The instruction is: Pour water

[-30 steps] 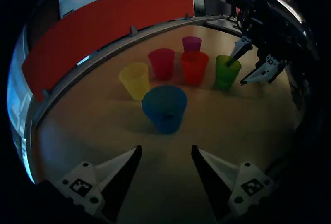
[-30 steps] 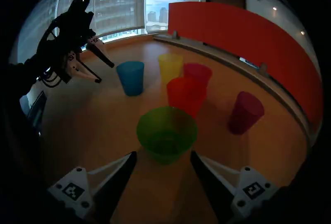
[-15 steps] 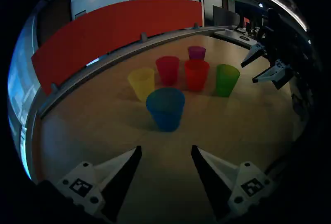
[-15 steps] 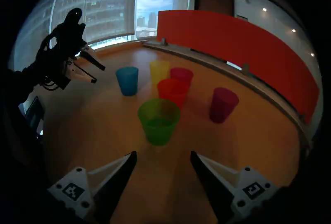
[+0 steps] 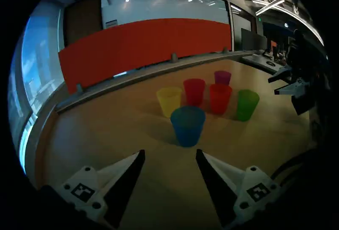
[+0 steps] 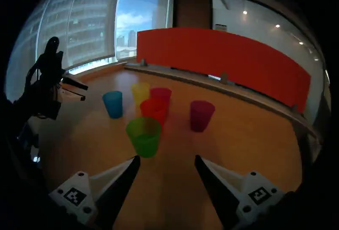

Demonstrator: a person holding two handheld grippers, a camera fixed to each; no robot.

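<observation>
Wooden tabletop [image 5: 106, 124] backed by a long red panel [image 5: 144, 47], nothing gripped.
The left hand-held gripper [image 5: 169, 152] hovers above the tabletop with its fingers apart and empty, and the blue cup [image 5: 187, 124] is the nearest thing ahead of it. The right hand-held gripper [image 6: 166, 158] is also spread and empty, facing the green cup [image 6: 144, 136] just beyond its fingertips. Behind the blue cup, the yellow cup [image 5: 169, 101], red cup [image 5: 194, 91] and orange cup [image 5: 220, 98] stand close together, with the purple cup [image 5: 222, 77] farthest back. All stand upright near the tabletop's middle; whether any holds water cannot be told.
</observation>
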